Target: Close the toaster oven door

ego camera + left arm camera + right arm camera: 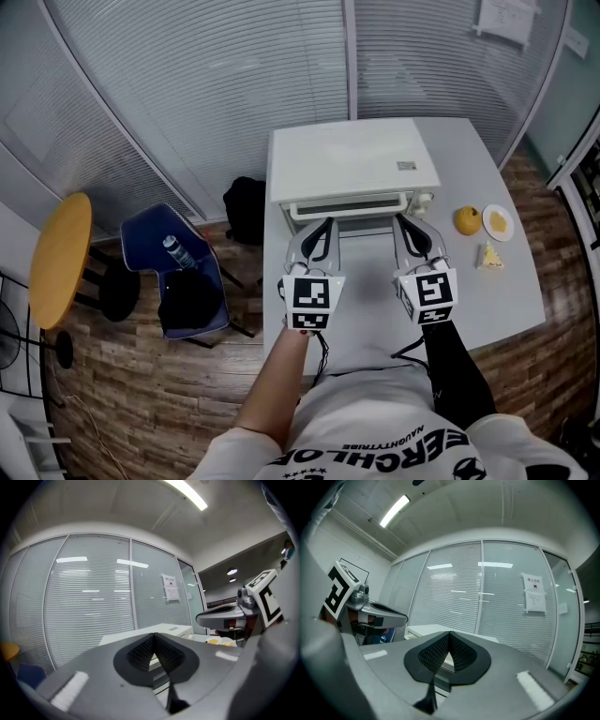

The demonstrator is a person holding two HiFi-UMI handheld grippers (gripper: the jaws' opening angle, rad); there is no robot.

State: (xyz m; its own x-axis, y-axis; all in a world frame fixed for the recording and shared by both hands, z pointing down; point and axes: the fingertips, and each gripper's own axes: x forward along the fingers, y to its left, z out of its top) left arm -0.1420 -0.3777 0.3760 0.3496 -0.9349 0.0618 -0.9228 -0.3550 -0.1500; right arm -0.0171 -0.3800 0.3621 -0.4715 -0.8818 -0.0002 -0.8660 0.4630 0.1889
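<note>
Now | left tongs [153, 635] closed | right tongs [449, 633] closed | toaster oven [352, 164] ahead

The toaster oven [352, 169] sits at the table's [375, 309] twelve o'clock edge. At the oven's four o'clock lies an orange [468, 220], with a plate [498, 222] just beside it at three. The left gripper [327, 223] and right gripper [400, 221] hang side by side at the oven's six. Off the table at nine stands a chair [173, 281] with a bottle [177, 251] on it.

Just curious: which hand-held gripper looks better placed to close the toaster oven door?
Nearly even, perhaps left: the left hand-held gripper points nearer the middle of the toaster oven front; the right hand-held gripper sits by its right end.
</note>
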